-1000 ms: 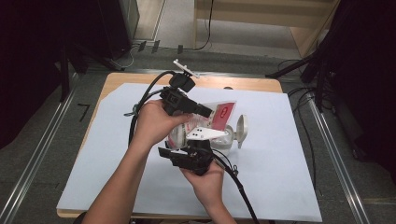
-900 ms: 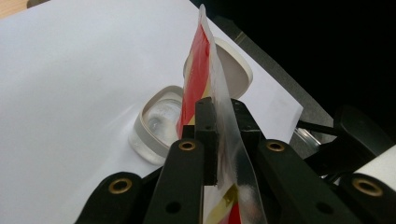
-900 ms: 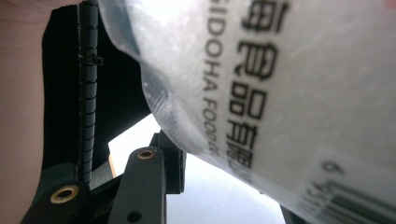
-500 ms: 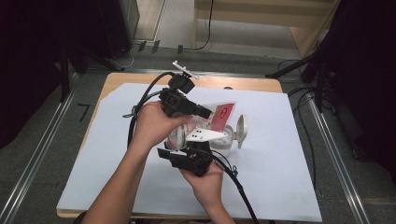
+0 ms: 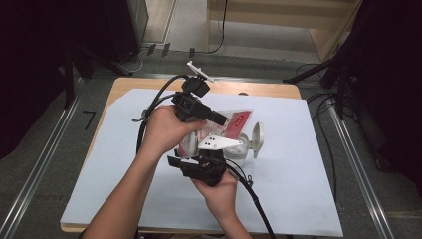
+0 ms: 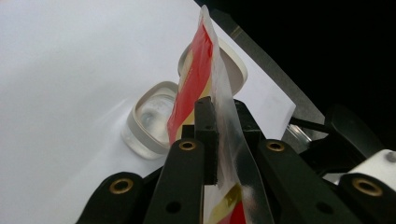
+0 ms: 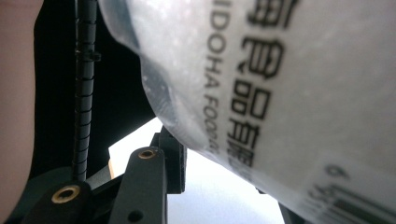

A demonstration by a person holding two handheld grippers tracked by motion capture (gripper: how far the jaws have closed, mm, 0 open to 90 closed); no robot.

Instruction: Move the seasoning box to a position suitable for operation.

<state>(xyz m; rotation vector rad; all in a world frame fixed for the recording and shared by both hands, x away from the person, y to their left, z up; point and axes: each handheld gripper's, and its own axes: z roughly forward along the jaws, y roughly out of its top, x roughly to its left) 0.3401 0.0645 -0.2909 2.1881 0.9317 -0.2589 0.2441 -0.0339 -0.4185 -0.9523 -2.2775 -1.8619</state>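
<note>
A plastic bag point(image 5: 235, 123) with a red label at the top and a white, printed lower part is held up over the table between both grippers. My left gripper point(image 5: 218, 118) is shut on the bag's thin red and clear top edge point(image 6: 205, 60), the pads point(image 6: 205, 135) pinching the film. Below it my right gripper point(image 5: 208, 155) is shut on the bag's bulging white body point(image 7: 280, 70), with the left pad point(image 7: 172, 163) pressed against it and the other jaw hidden behind the bag. A clear container point(image 6: 152, 116) stands open below the bag, its lid point(image 5: 258, 135) tipped up beside it.
A white sheet point(image 5: 298, 174) covers most of the wooden table point(image 5: 124, 85). Black cables trail from both grippers across the sheet. Metal rails and dark floor surround the table.
</note>
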